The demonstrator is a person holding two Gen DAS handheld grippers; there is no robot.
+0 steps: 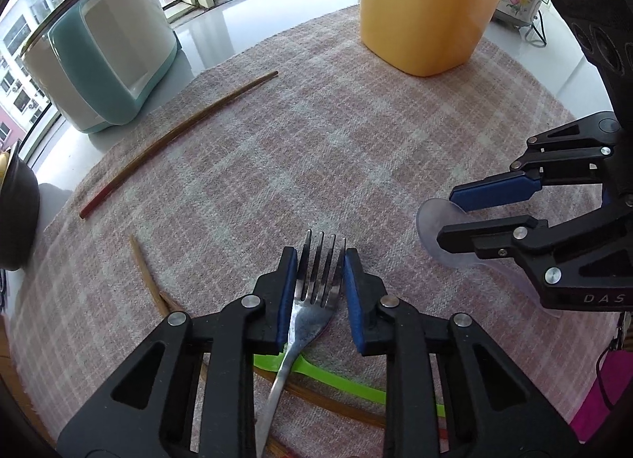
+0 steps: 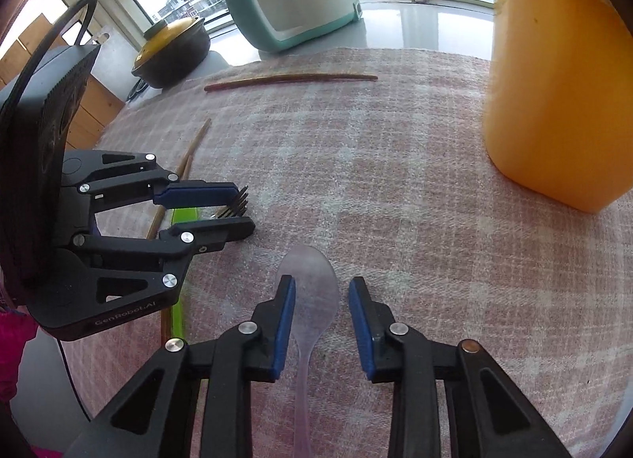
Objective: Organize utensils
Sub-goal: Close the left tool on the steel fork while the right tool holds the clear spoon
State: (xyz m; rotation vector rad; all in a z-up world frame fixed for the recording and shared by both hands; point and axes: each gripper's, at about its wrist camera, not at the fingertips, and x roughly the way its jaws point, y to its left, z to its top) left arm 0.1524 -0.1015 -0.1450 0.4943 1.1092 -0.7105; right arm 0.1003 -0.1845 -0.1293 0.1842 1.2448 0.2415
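On the checked cloth [image 1: 356,149] covering the table I count one metal fork [image 1: 316,284], one clear plastic spoon [image 2: 312,299], one green plastic utensil [image 1: 340,379], and at least three brown chopsticks, though those under the tools are partly hidden so I cannot be sure of the total. Going left to right: a long chopstick [image 1: 174,137] lies well ahead and to the left of the left tool [image 1: 320,291], a second chopstick [image 1: 144,272] just to its left, and the fork sits between its fingers, tines pointing forward; the jaws are narrowly apart, flanking the fork, the left pad touching it. The right tool [image 2: 322,315] is level and low over the cloth, jaws wider, with the spoon bowl lying between them untouched. One orange container [image 1: 431,6] stands well ahead of both tools.
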